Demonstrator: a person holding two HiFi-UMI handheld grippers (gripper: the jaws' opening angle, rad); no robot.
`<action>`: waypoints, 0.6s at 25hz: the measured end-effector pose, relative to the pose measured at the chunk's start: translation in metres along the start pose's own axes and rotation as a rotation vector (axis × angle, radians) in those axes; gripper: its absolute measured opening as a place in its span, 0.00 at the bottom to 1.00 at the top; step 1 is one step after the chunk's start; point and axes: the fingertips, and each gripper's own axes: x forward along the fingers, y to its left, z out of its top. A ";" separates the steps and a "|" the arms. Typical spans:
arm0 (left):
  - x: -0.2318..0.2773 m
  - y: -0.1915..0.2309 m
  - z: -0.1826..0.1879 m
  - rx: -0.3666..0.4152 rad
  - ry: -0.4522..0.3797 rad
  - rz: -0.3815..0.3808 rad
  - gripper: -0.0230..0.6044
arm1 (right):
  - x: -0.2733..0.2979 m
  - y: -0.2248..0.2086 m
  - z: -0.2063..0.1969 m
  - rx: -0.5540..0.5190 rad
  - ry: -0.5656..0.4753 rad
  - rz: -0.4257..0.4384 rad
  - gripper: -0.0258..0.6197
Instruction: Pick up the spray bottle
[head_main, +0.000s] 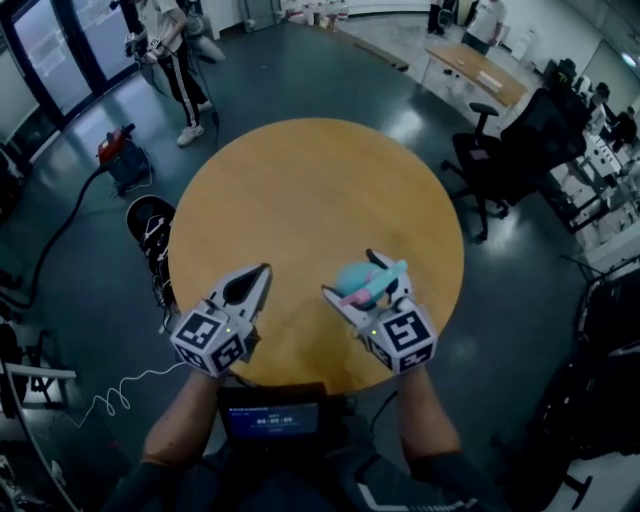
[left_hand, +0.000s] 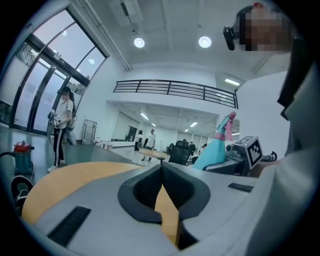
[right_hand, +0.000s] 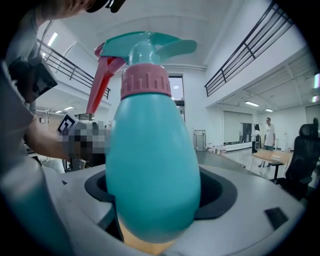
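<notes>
A teal spray bottle (head_main: 366, 282) with a pink collar and red trigger is lifted above the round wooden table (head_main: 300, 190). My right gripper (head_main: 350, 276) is shut on its body, one jaw on each side. The right gripper view is filled by the bottle (right_hand: 150, 165), standing upright between the jaws of my right gripper (right_hand: 152, 212). Left of it, my left gripper (head_main: 263, 270) hovers over the table's near edge, shut and empty. In the left gripper view the pads of the left gripper (left_hand: 161, 172) meet, and the bottle (left_hand: 216, 149) shows at the right.
A black office chair (head_main: 500, 150) stands by the table's far right edge. A red vacuum (head_main: 120, 155) and cables lie on the floor at the left. A person (head_main: 175, 60) stands beyond it. A wooden desk (head_main: 475, 70) is at the back right.
</notes>
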 end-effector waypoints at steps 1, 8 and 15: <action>-0.002 -0.003 0.007 0.006 -0.010 -0.008 0.04 | -0.003 0.001 0.006 0.000 -0.007 0.002 0.72; -0.012 -0.022 0.034 0.025 -0.044 -0.052 0.04 | -0.021 0.006 0.041 -0.022 -0.052 -0.016 0.72; -0.014 -0.039 0.038 0.024 -0.030 -0.092 0.04 | -0.041 0.010 0.053 -0.029 -0.074 -0.058 0.72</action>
